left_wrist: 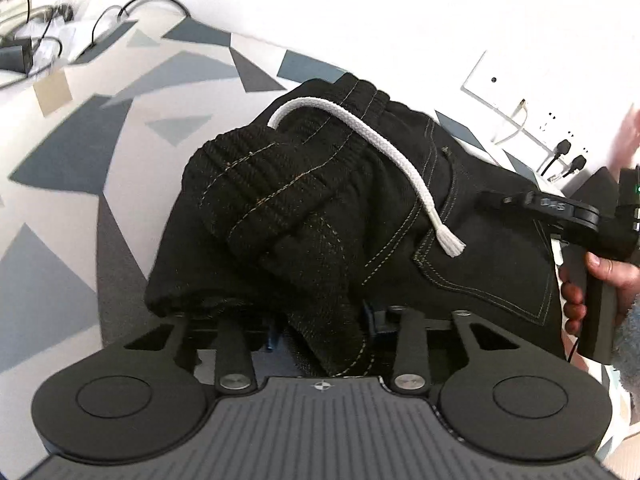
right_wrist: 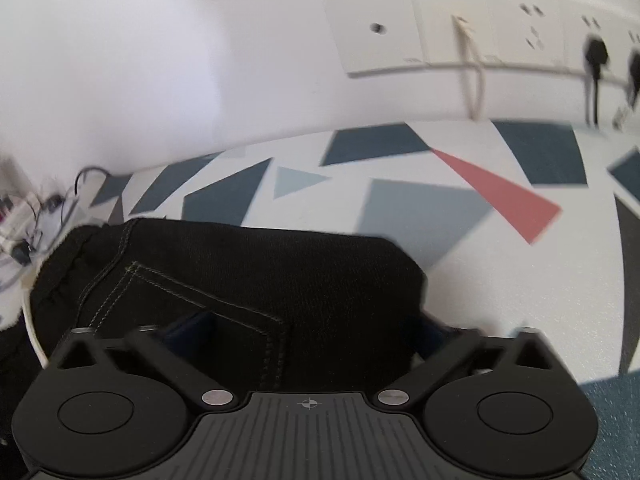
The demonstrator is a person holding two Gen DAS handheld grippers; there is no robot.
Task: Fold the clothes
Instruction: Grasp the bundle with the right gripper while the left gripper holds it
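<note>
The black jeans (left_wrist: 360,216) lay bunched on the patterned surface (left_wrist: 80,168), white drawstring (left_wrist: 384,156) across the waistband. The left hand-held gripper (left_wrist: 324,328) clenched a fold at the jeans' near edge. The right hand-held gripper (right_wrist: 312,332) straddled the jeans' pocket side; I cannot tell whether it pinched.

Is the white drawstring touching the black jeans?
Touching. The left wrist view shows the white drawstring lying across the black jeans, its frayed end resting near the pocket.
</note>
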